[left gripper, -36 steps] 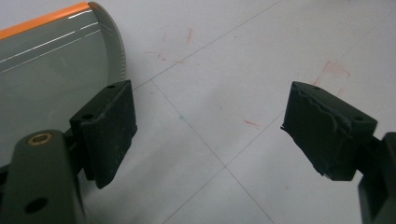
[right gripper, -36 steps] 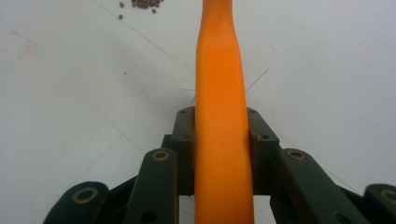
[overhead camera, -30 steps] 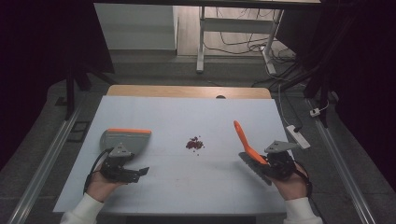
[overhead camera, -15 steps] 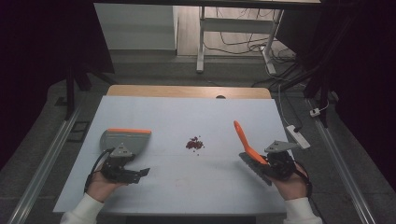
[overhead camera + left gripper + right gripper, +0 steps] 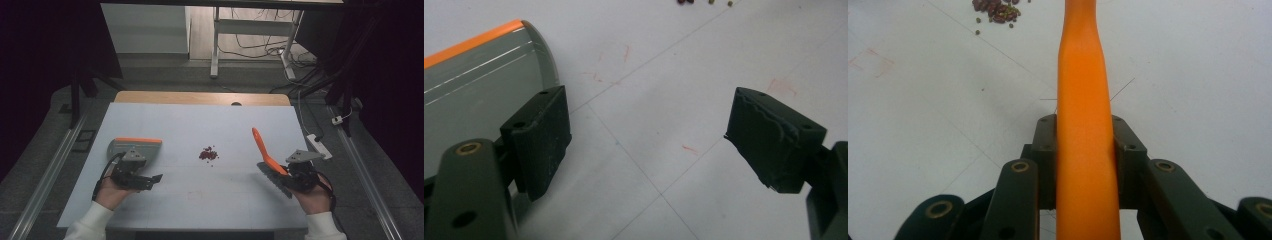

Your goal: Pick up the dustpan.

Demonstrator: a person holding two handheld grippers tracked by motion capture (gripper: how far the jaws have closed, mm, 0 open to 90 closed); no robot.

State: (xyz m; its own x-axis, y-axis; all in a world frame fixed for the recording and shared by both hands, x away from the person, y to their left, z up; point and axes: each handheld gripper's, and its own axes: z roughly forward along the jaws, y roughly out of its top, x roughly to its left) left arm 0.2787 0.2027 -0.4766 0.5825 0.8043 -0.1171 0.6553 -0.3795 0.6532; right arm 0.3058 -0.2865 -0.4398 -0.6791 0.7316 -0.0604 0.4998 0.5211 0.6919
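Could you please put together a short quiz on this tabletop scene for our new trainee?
1. True or false: the right gripper is shut on the brush.
2. What lies beside the left gripper: A a dustpan, B a cup, C a sponge?
3. What lies on the table between the two grippers?

Key: 1 true. 2 A. 3 A small heap of beans.

The brush handle [image 5: 1083, 100] looks like smooth, matt orange plastic. The dustpan [image 5: 479, 85] is grey plastic with a slight sheen and an orange rim. The tabletop [image 5: 200, 125] is matt white, lightly scuffed. The tongs' pads [image 5: 544, 135] are matt black, roughened.
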